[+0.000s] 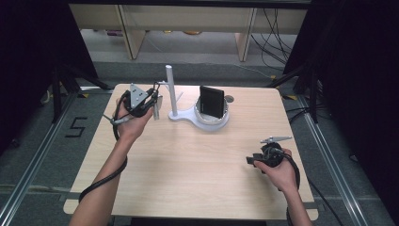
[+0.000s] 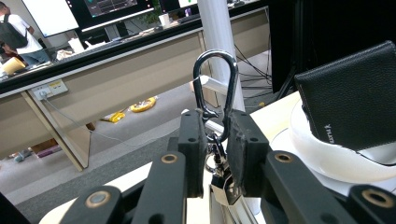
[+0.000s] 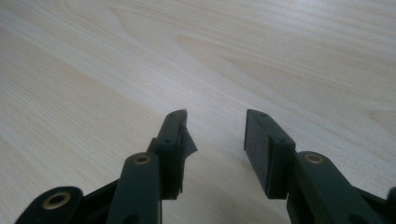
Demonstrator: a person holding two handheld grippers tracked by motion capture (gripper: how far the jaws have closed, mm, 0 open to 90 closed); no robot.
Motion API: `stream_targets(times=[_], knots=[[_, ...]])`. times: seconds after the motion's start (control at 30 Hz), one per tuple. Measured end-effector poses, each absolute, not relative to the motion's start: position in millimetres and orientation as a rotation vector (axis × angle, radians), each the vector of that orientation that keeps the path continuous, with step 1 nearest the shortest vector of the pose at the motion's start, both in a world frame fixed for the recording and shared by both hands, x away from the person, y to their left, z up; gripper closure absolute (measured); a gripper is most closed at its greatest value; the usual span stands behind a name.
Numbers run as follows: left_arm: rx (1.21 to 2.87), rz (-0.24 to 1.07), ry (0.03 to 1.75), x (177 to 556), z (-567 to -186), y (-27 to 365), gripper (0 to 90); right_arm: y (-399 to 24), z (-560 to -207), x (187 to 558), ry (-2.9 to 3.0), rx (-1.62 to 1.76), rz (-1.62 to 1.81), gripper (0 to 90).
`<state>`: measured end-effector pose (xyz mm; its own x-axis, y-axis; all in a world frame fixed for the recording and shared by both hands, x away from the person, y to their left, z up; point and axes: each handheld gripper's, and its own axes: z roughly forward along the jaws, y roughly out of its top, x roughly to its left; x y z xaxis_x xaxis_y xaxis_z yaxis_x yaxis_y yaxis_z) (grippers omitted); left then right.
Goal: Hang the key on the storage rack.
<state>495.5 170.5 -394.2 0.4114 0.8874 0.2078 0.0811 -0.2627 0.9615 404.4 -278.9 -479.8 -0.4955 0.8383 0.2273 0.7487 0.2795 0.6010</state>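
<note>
At ten o'clock the raised left gripper (image 2: 215, 140) clamps a carabiner (image 2: 215, 91) beside the white stand (image 1: 173, 92). At four o'clock the right gripper (image 3: 215, 135) rests low, jaws apart. The wallet (image 2: 350, 98) stamp is illegible.

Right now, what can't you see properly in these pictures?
- Carabiner: left gripper view, its lower end and whatever hangs from it sit hidden between the jaws.
- Wallet: same view, cut off by the right edge, and the white bowl hides its bottom.
- Small round thing behind the bowl: high view, too small to tell.

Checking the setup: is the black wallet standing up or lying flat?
Standing up: the wallet sits on edge in the white dish of the stand.
</note>
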Motion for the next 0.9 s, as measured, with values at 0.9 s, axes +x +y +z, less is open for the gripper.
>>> stream_targets(times=[0.9], knots=[[1.680,0.951,0.875,515,-392,167,75.8,-280,-478,404,2.401,1.528,1.018,60.0]])
